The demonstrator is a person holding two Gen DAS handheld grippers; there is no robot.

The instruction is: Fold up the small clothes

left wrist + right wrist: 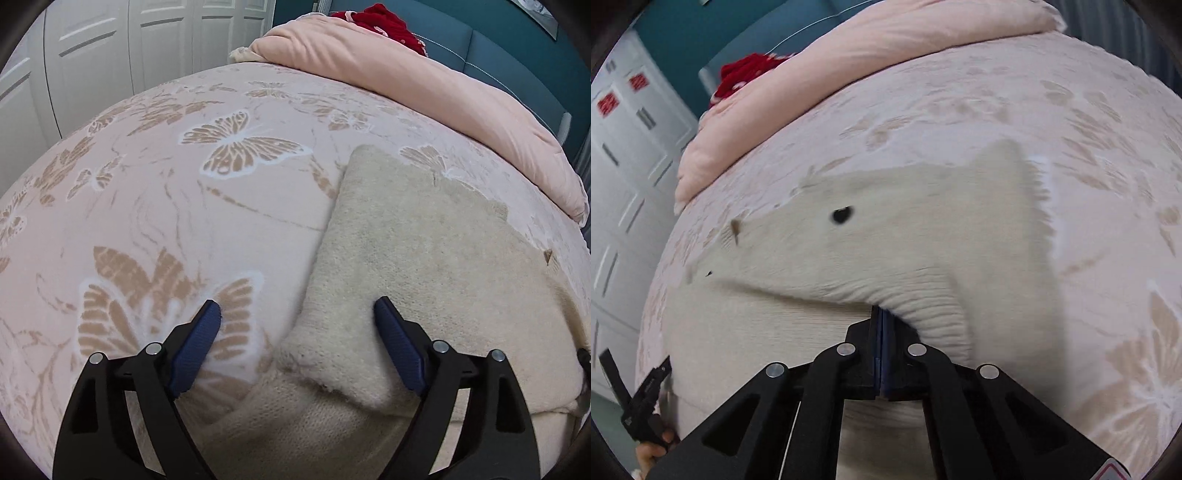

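Your right gripper (882, 332) pinched the cream sweater's (849, 251) fold to carry it over — your left gripper (297, 314) hung spread, empty.

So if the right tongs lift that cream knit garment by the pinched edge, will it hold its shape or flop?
Likely flop: the cream knit garment already bunches into soft ribbed wrinkles where the right tongs pinch it. It looks fuzzy and thick, so it will probably cling to the butterfly blanket rather than slide. The folded flap may fall open, since the left tongs are open.
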